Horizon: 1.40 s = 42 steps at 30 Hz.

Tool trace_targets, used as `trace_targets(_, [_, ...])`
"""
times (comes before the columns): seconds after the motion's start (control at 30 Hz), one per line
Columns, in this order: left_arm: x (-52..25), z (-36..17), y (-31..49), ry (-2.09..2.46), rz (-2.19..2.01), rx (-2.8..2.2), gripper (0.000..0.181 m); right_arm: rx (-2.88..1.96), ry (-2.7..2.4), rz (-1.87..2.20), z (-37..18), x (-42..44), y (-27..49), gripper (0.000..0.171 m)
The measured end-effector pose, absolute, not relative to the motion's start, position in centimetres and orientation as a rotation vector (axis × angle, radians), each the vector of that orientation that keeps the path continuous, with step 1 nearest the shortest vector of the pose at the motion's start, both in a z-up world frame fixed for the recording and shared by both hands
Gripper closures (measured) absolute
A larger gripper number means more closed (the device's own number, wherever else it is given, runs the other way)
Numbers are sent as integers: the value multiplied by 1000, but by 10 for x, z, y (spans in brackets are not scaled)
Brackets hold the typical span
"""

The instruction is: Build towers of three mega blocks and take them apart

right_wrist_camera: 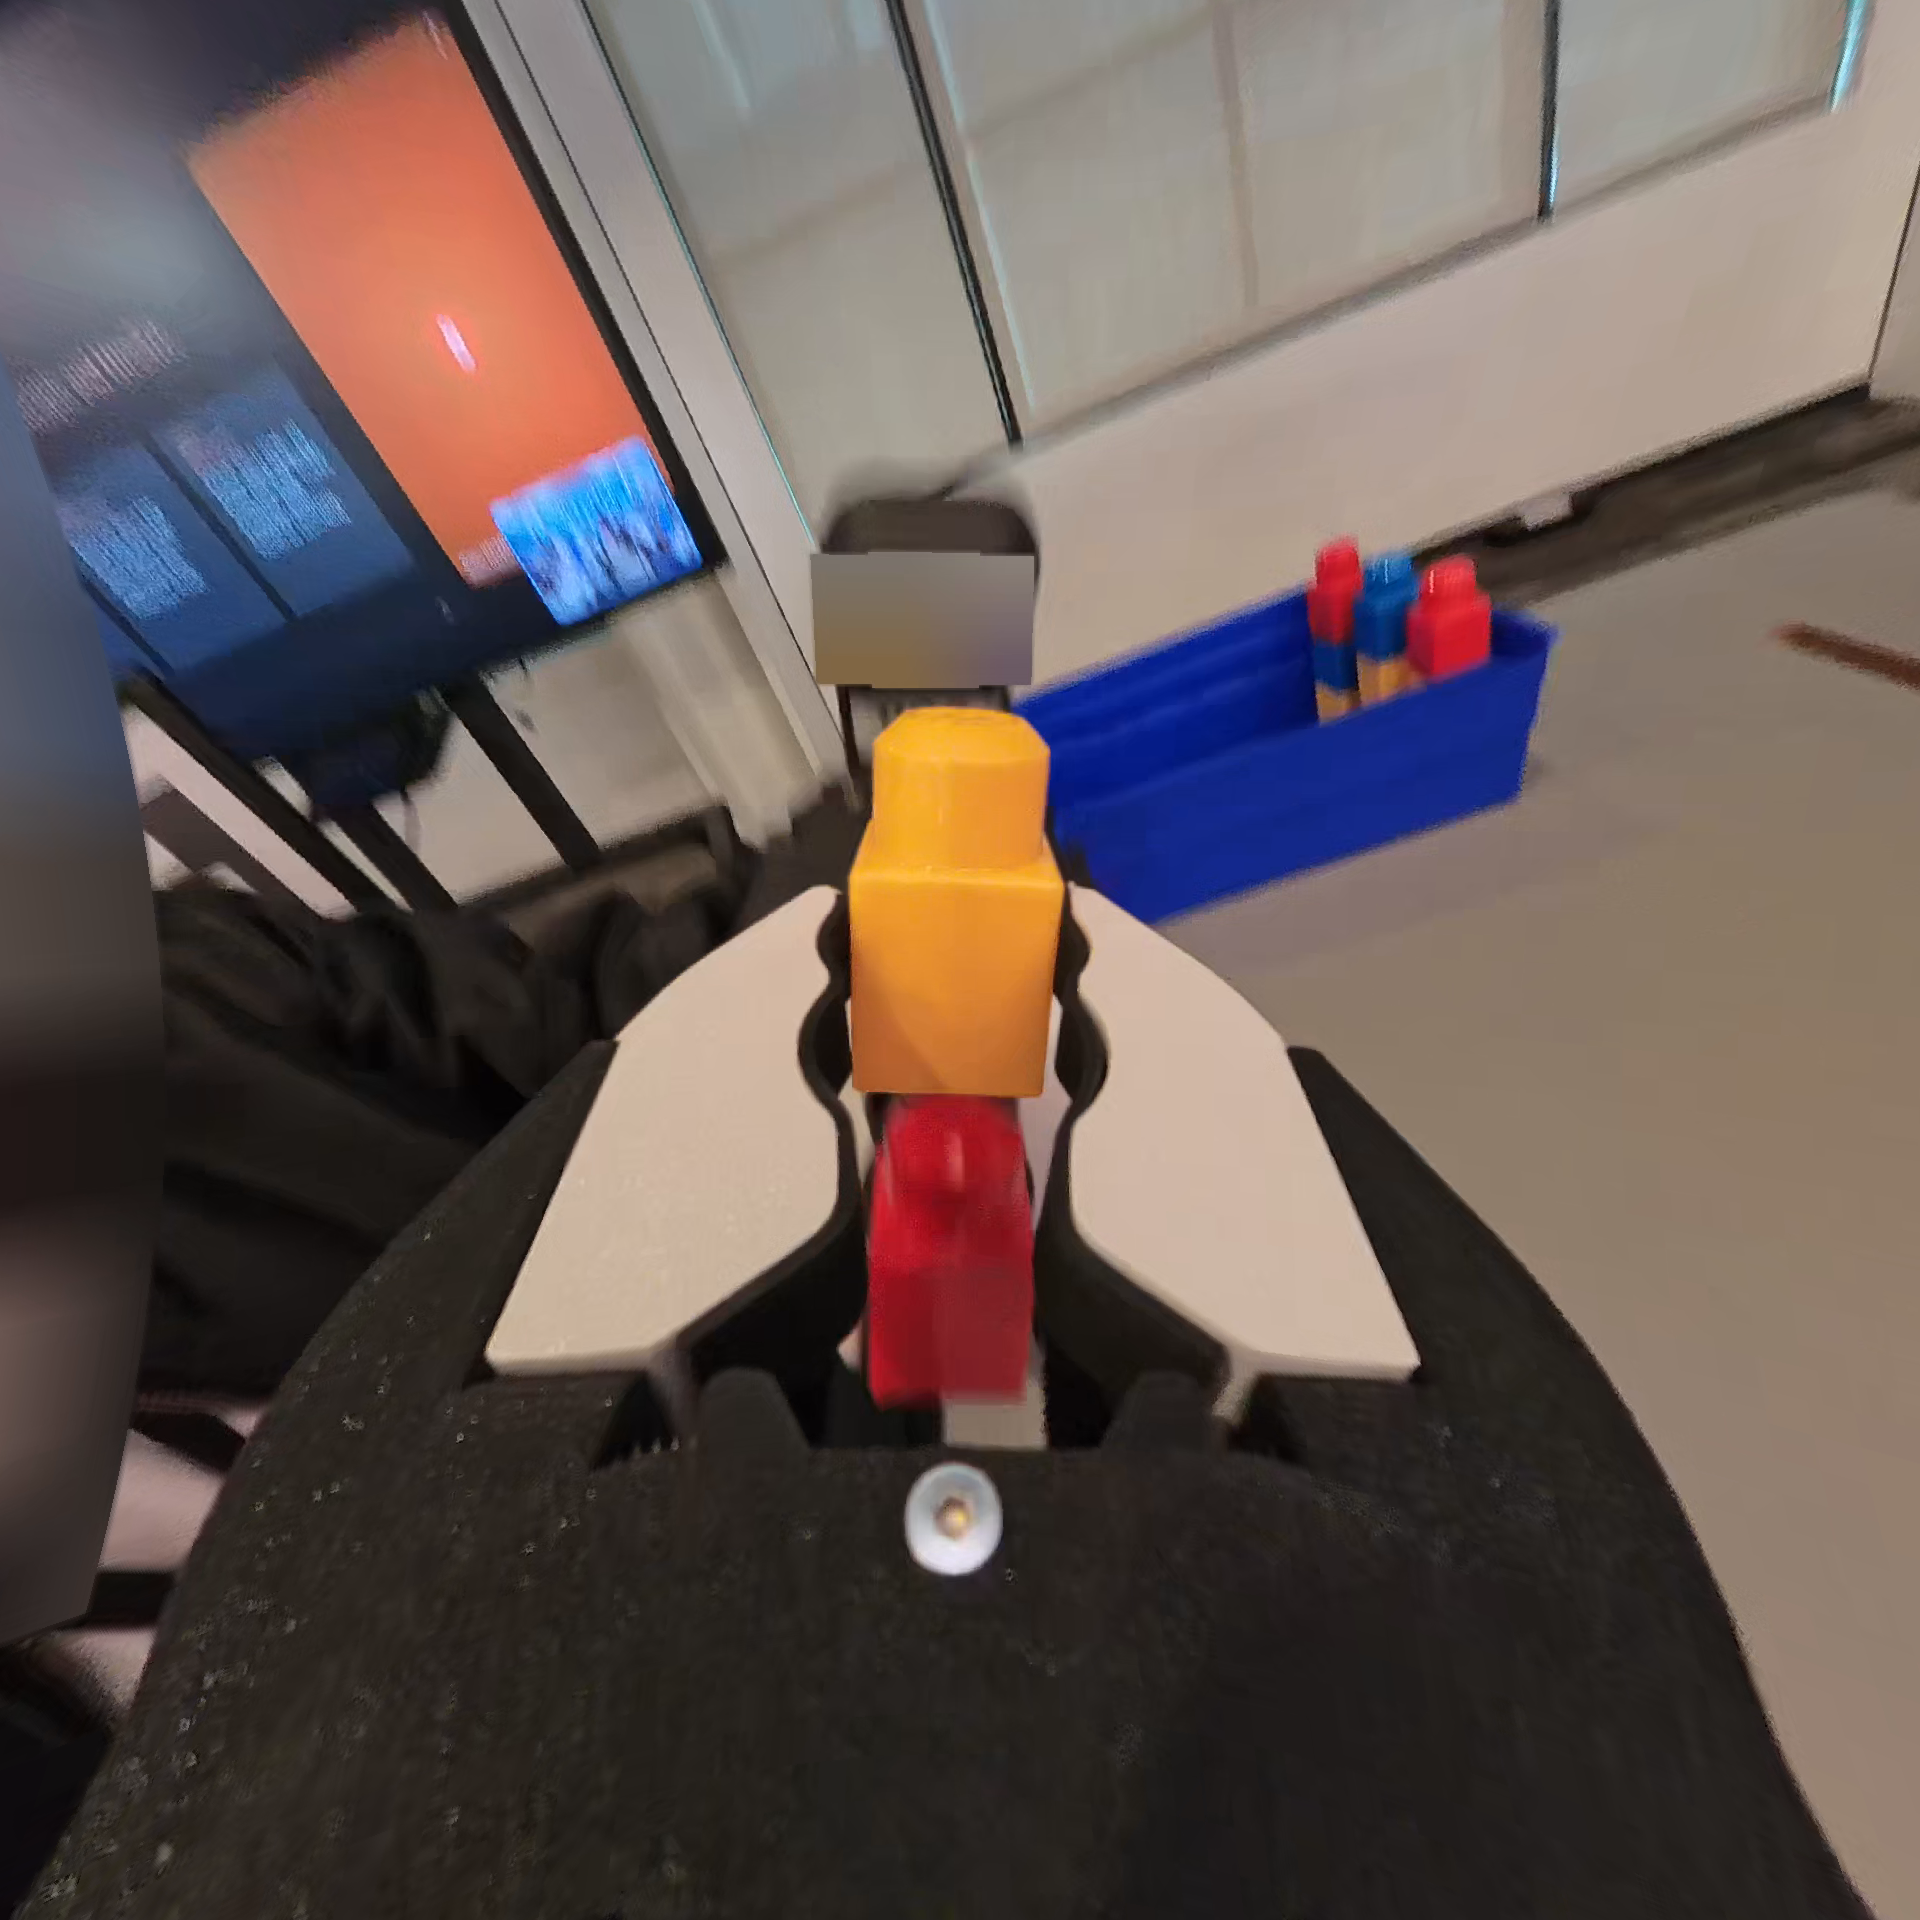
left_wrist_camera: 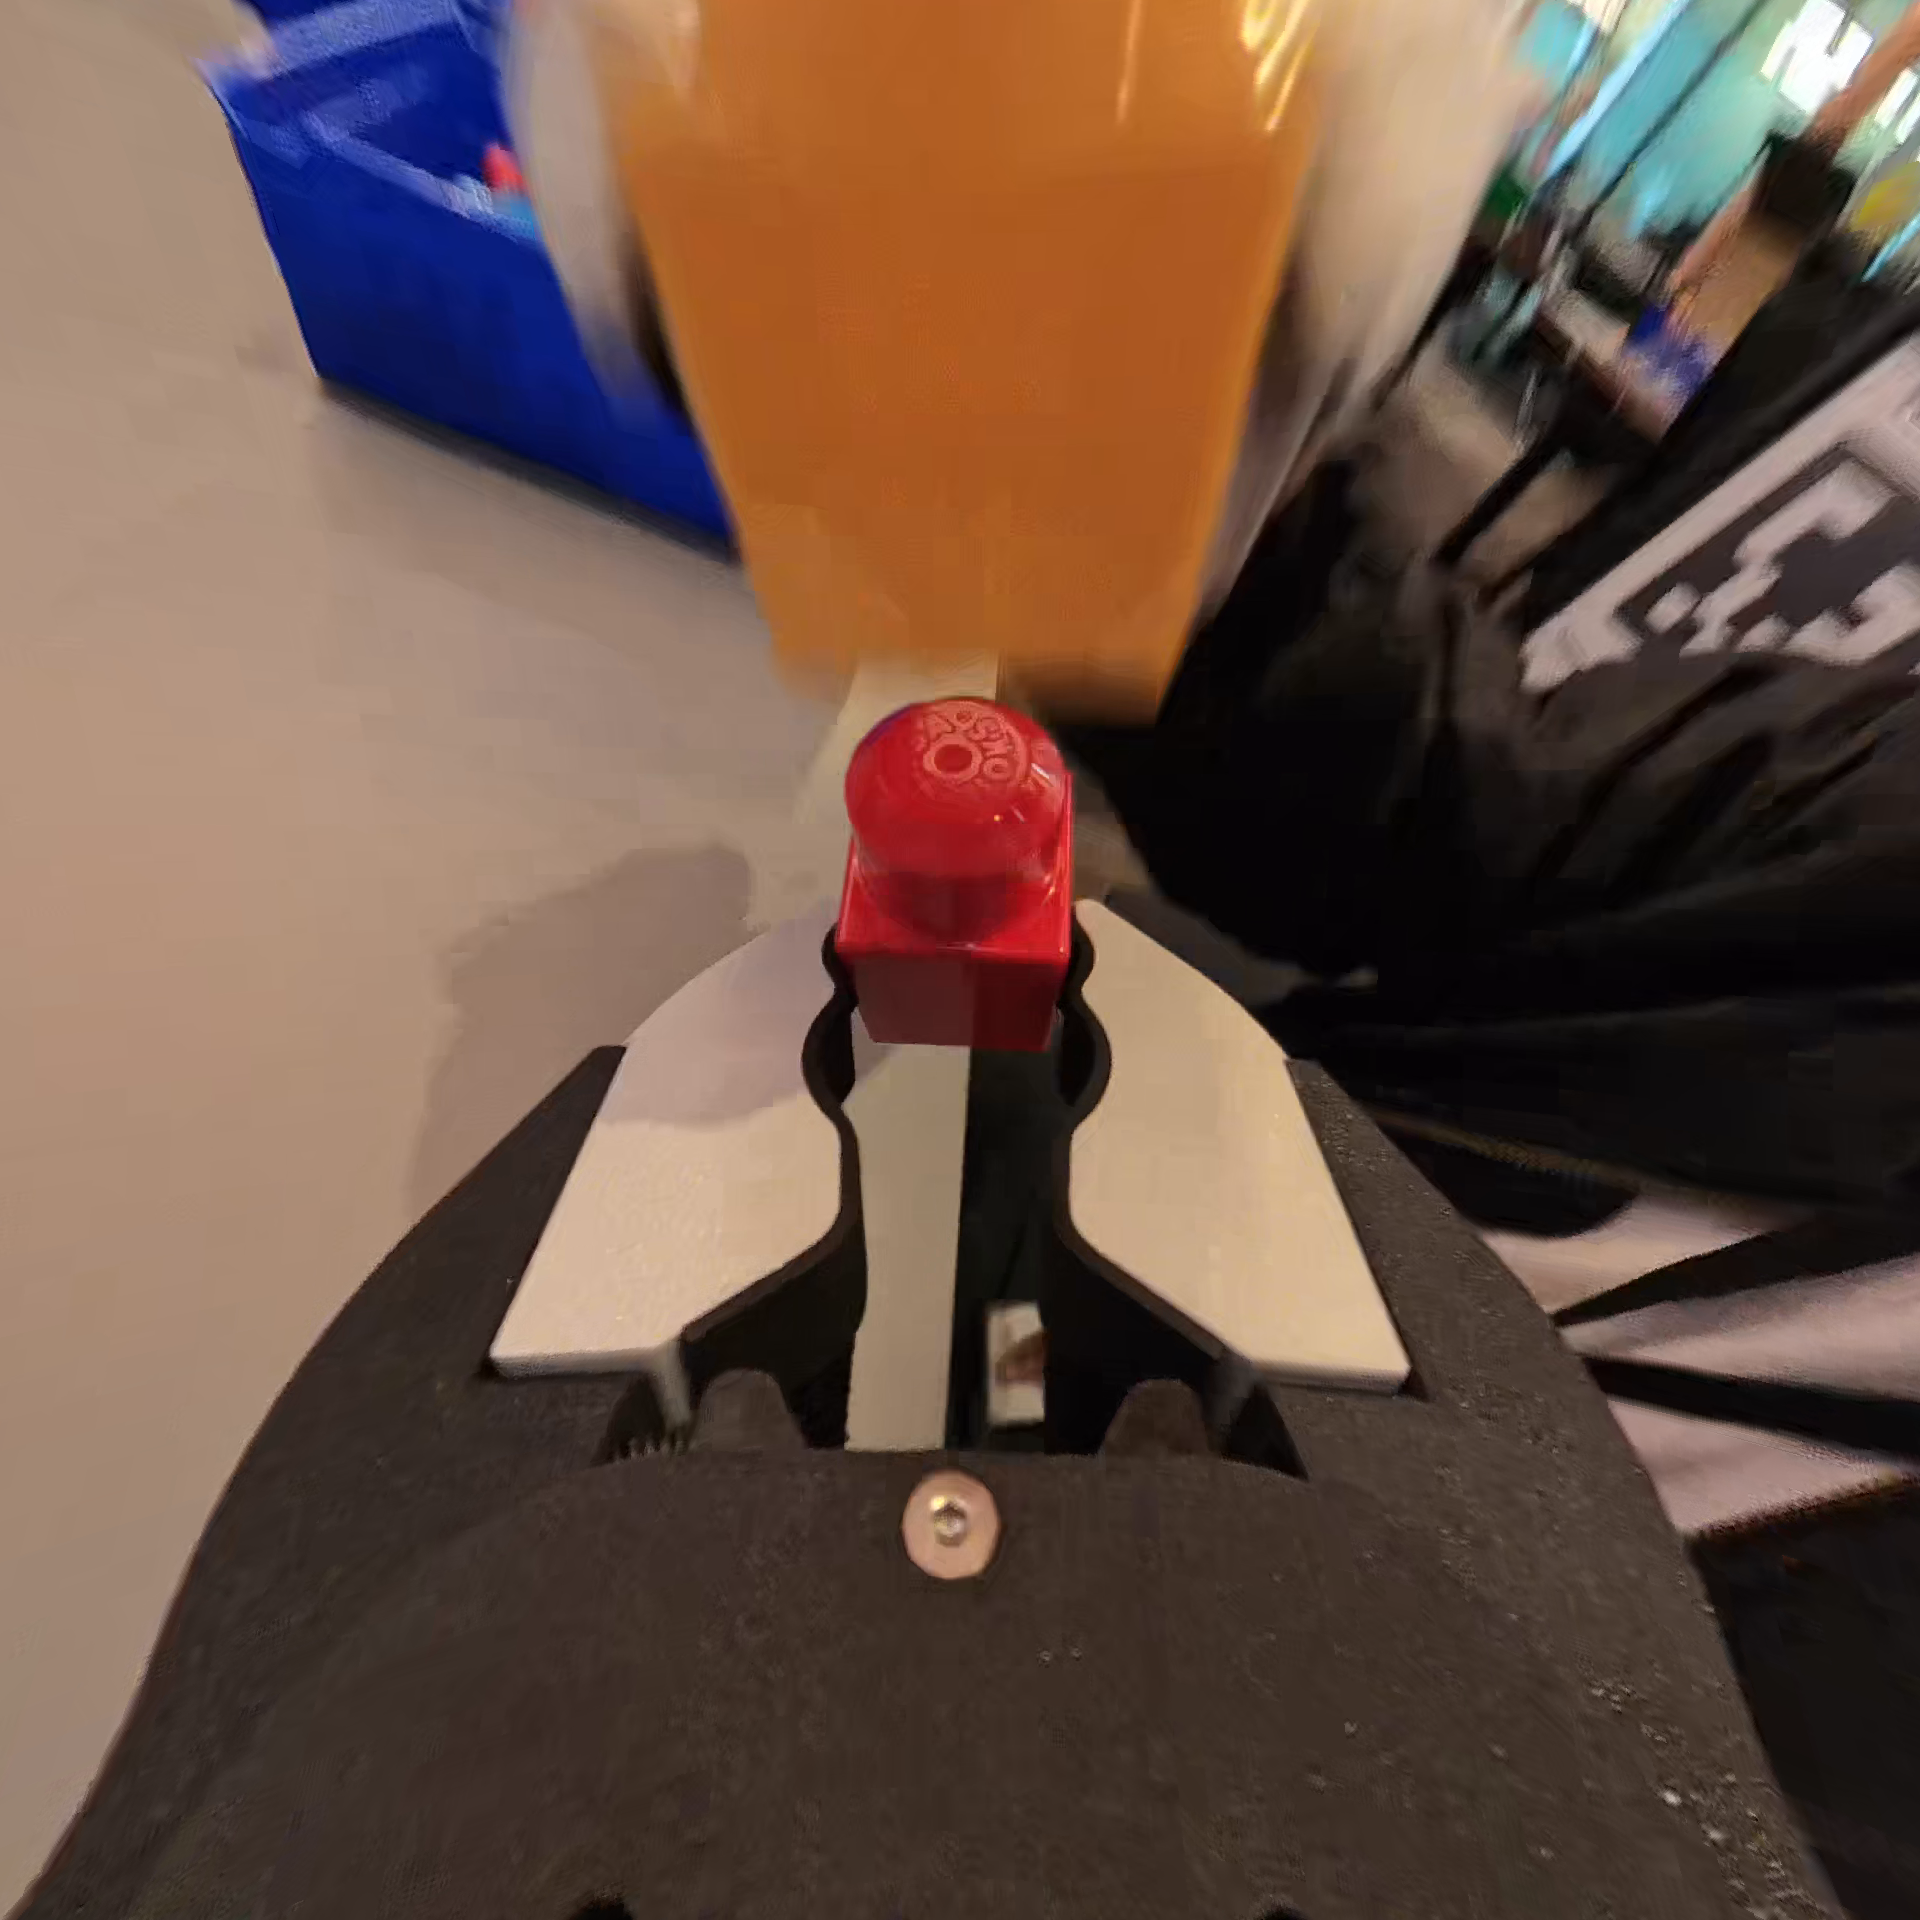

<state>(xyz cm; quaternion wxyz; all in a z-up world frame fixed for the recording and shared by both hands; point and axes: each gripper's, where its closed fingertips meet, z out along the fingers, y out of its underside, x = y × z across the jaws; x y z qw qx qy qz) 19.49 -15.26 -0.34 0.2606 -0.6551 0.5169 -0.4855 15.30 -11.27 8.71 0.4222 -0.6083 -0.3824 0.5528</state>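
Observation:
My left gripper (left_wrist_camera: 956, 951) is shut on a red block (left_wrist_camera: 961, 914) with its stud pointing away from the camera. A large, blurred orange block (left_wrist_camera: 935, 343) hangs close in front of and above it. My right gripper (right_wrist_camera: 951, 935) is shut on that orange block (right_wrist_camera: 951, 956), which is upright in the jaws. The red block (right_wrist_camera: 951, 1257) shows blurred just below the orange one, stud up toward its underside. I cannot tell whether the two touch. Both grippers are held above the grey table (left_wrist_camera: 260, 831).
A blue bin (right_wrist_camera: 1299, 769) stands on the table and holds three standing towers of red, blue and orange blocks (right_wrist_camera: 1387, 634). It also shows in the left wrist view (left_wrist_camera: 447, 312). A person in dark clothing (left_wrist_camera: 1558, 831) is close by. A screen (right_wrist_camera: 395, 343) is behind.

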Motion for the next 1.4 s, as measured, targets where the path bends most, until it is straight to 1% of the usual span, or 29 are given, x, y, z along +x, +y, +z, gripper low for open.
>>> trace_targets(0.07, [205, -23, -163, 1452, -1301, -1790, 145, -1439, -877, 1456, 117, 173, -109, 135])
trace_targets(0.1, [207, -26, -168, 1455, -1348, -1792, 145, -1431, -861, 1391, 128, 189, -104, 135])
trace_targets(0.17, [200, -23, -173, 1421, -1423, -1775, 145, -1462, -836, 1048, 153, 245, -92, 135])
trace_targets(0.23, [185, -14, -175, 1374, -1474, -1721, 145, -1662, -749, 514, 157, 343, -69, 135])
trace_targets(0.27, [178, -6, -175, 1329, -1518, -1693, 145, -1829, -673, 320, 146, 397, -59, 135])
trace_targets(0.3, [172, 0, -175, 1289, -1559, -1673, 145, -2030, -586, 217, 125, 447, -53, 135])
trace_targets(0.37, [166, 5, -172, 1263, -1563, -1657, 145, -2378, -423, 120, 70, 523, -47, 135])
trace_targets(0.43, [166, 7, -172, 1281, -1526, -1639, 145, -2593, -308, 28, 13, 574, -41, 135])
trace_targets(0.53, [173, 11, -178, 1288, -1548, -1623, 145, -2790, -211, -31, -56, 609, -38, 135])
trace_targets(0.6, [176, 10, -182, 1309, -1534, -1634, 145, -2859, -200, -14, -84, 611, -34, 135])
trace_targets(0.7, [176, 10, -185, 1325, -1516, -1652, 145, -2921, -175, -54, -108, 617, -26, 135])
trace_targets(0.9, [170, 16, -185, 1309, -1511, -1648, 145, -2995, -162, -59, -128, 628, -27, 134])
trace_targets(1.0, [166, 20, -183, 1276, -1526, -1635, 145, -2868, -239, -81, -103, 624, -19, 128])
trace_targets(1.1, [163, 26, -175, 1227, -1530, -1614, 145, -2664, -302, -109, -47, 602, -14, 117])
trace_targets(1.17, [164, 35, -164, 1162, -1533, -1576, 145, -2458, -431, -1, 0, 553, -17, 116])
trace_targets(1.27, [172, 52, -144, 1023, -1586, -1501, 145, -2061, -713, 483, 61, 415, -51, 120])
trace_targets(1.33, [180, 59, -137, 969, -1636, -1467, 145, -1838, -882, 740, 79, 330, -88, 122])
trace_targets(1.4, [189, 58, -135, 965, -1647, -1463, 145, -1711, -1002, 895, 78, 267, -118, 122])
